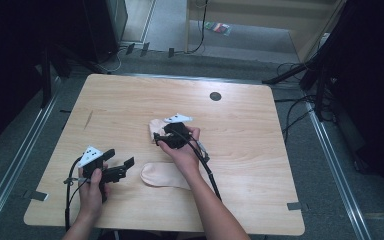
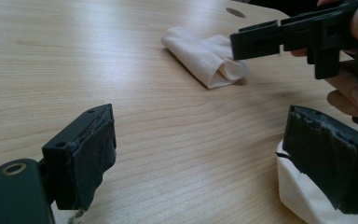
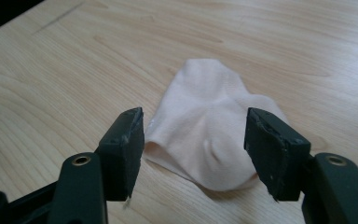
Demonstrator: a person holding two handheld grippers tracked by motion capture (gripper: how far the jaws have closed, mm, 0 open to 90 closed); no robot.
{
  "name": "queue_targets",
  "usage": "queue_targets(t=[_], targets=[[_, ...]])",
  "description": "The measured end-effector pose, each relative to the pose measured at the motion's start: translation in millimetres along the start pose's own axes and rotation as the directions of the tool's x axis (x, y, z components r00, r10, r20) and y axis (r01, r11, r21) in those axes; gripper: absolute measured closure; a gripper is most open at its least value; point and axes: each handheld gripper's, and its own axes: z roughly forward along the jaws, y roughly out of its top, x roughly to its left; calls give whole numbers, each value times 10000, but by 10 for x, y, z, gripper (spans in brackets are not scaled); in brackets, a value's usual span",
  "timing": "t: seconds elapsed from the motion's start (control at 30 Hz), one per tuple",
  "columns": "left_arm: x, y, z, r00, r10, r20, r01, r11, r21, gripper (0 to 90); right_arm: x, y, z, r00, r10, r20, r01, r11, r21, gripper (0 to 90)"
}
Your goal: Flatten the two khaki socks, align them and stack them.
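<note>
Wood surface: a pale bench (image 1: 130,100) carries two pale pink socks, as seen in the high view.
Left hand-held gripper (image 1: 121,168): held at lower left of the high view, jaws wide apart and nothing between the pads; it points to the right, toward the flat sock.
Flat sock (image 1: 164,175): lies just right of the left hand-held gripper, lower centre of the high view, long axis running left to right; in the left gripper view its white edge (image 2: 303,196) sits under the right-hand jaw at lower right, though contact cannot be told.
Bunched sock (image 1: 156,127): lies at frame centre of the high view, partly under the right hand; in the right gripper view (image 3: 209,126) it lies straight ahead between the two jaws, long axis running away from the camera, open cuff nearest.
Right hand-held gripper (image 3: 195,147): jaws parted wider than the sock, pads not pressing on it, nothing gripped.
Deciding relation: the bunched sock lies directly ahead of and below the right jaws, so the right hand is judged nearer to it; a short descent and closing appear to be what remains.
</note>
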Motion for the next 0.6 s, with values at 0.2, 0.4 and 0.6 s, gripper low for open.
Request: queue_targets(t=[0.2, 0.4, 0.6], targets=[[-1, 0, 5, 10000, -18, -15, 18, 10000, 13, 103, 52, 1, 140, 9997, -205, 120, 200, 9989, 426, 367], [0, 0, 9, 10000, -24, -30, 24, 10000, 44, 103, 86, -28, 230, 9965, -610, 571, 569, 9958, 719, 540], [-4, 0, 11, 10000, -23, -42, 23, 10000, 64, 103, 7, -31, 258, 9972, -311, 680, 239, 9941, 1054, 795]])
